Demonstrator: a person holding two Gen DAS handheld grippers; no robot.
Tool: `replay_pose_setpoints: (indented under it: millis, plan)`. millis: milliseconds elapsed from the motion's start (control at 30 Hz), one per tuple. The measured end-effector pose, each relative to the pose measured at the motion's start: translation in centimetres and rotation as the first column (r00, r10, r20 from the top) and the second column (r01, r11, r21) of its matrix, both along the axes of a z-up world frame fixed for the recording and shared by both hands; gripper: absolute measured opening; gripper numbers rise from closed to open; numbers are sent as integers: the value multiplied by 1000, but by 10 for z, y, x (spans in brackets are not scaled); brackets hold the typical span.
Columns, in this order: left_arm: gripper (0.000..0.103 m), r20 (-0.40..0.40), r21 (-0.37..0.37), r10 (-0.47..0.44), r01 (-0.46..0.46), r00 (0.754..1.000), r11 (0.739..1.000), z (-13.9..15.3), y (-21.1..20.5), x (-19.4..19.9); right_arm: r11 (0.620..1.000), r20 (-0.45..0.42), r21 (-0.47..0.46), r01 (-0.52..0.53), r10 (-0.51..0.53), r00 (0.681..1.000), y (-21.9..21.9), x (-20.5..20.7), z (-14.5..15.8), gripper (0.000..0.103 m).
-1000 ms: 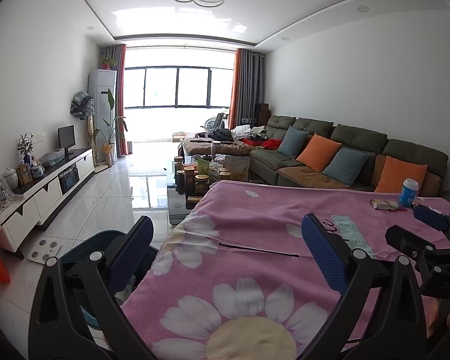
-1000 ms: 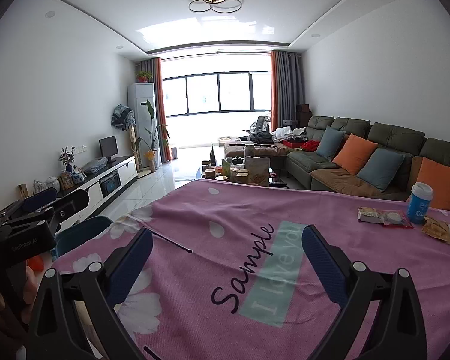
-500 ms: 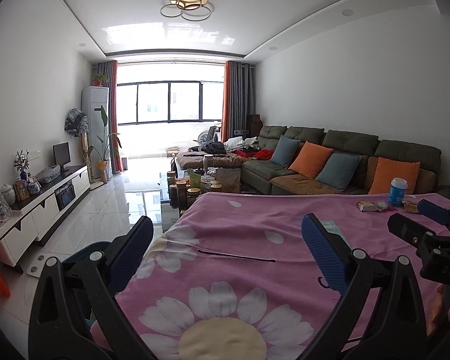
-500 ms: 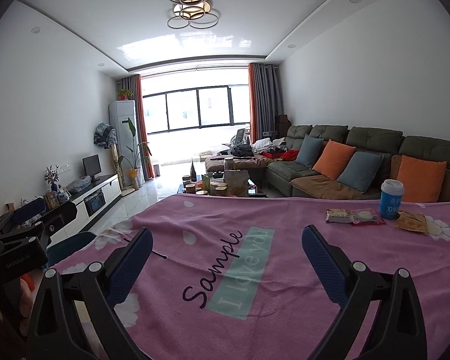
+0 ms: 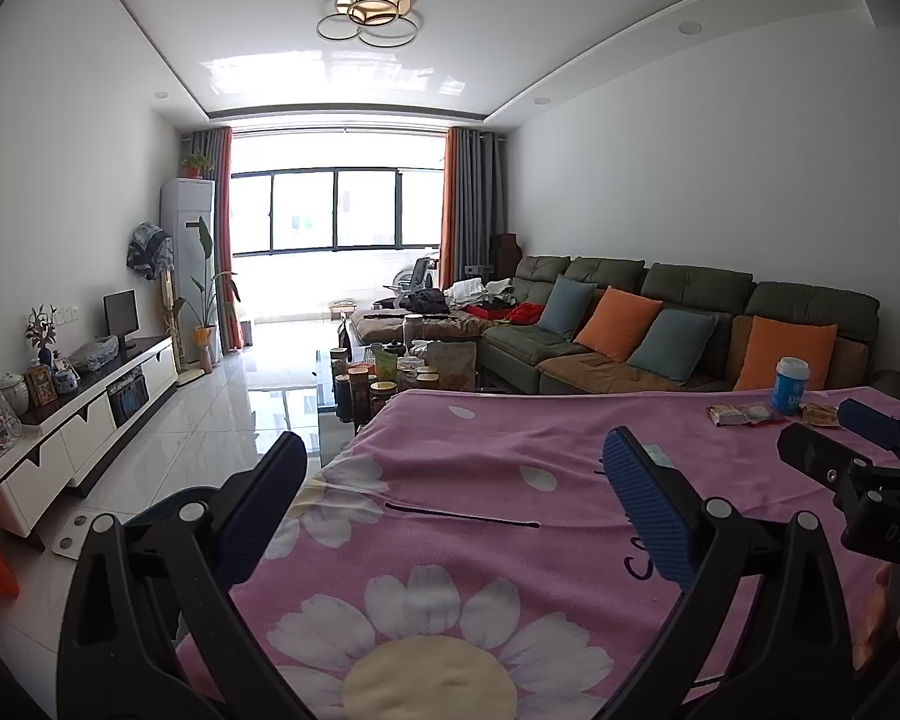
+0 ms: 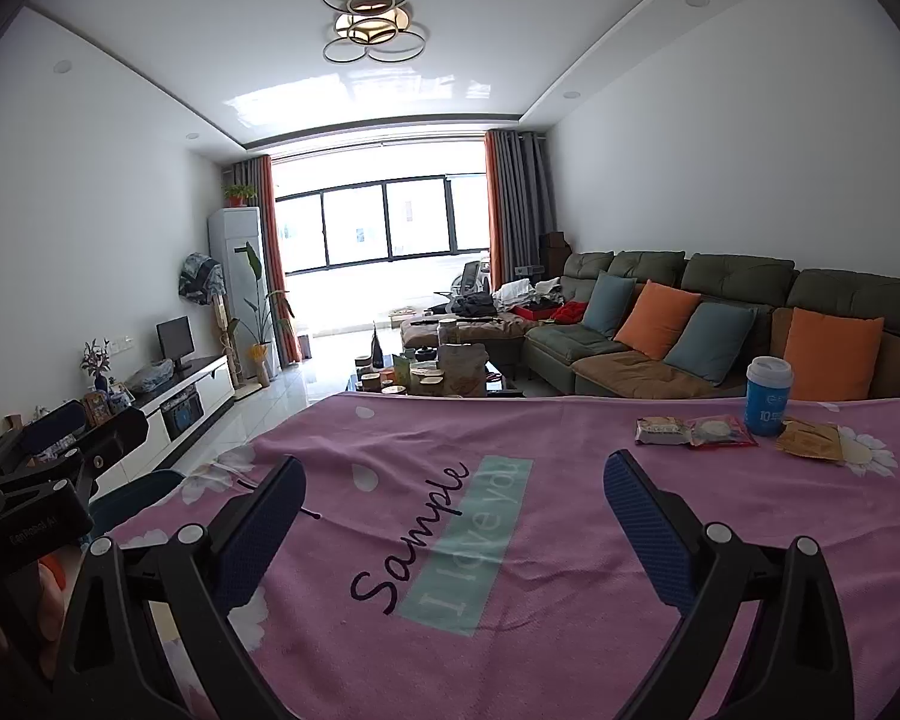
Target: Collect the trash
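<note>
covering the table, the pink flowered blanket fills most of what you see. your left gripper hangs over its near left edge, jaws spread wide and holding nothing; your right gripper hangs over the near middle, just as wide and empty. by the far right corner stands a blue cup, with a tan packet just right of it and two snack wrappers to its left.
</note>
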State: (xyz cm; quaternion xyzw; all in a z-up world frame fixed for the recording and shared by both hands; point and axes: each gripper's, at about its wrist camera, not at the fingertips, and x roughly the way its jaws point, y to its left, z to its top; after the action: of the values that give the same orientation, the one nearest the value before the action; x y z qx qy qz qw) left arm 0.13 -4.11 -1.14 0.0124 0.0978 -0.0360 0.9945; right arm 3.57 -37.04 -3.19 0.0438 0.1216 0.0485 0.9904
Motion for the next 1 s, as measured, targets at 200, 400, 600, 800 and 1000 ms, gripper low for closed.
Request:
replay_pose_setpoints:
  millis: [200, 400, 600, 800, 1000]
  plan:
    - [97, 2, 0, 3, -3, 1000, 1000, 0, -1, -1, 1000, 2, 0, 2, -2, 1000, -1, -1, 0, 96]
    - [97, 5, 1, 2, -2, 1000, 1000, 1, -2, 1, 1000, 3, -1, 5, -5, 1000, -2, -1, 1, 96]
    - [97, 5, -1, 5, -5, 1000, 1000, 1, -2, 1, 1000, 4, -2, 4, -4, 1000, -3, -1, 1, 96]
    - [97, 10, 3, 12, -12, 1000, 1000, 3, -2, 3, 1000, 4, -1, 5, -5, 1000, -3, -2, 1, 96]
    - [97, 11, 5, 14, -14, 1000, 1000, 2, -2, 3, 1000, 6, 3, 6, -6, 1000, -4, -2, 2, 96]
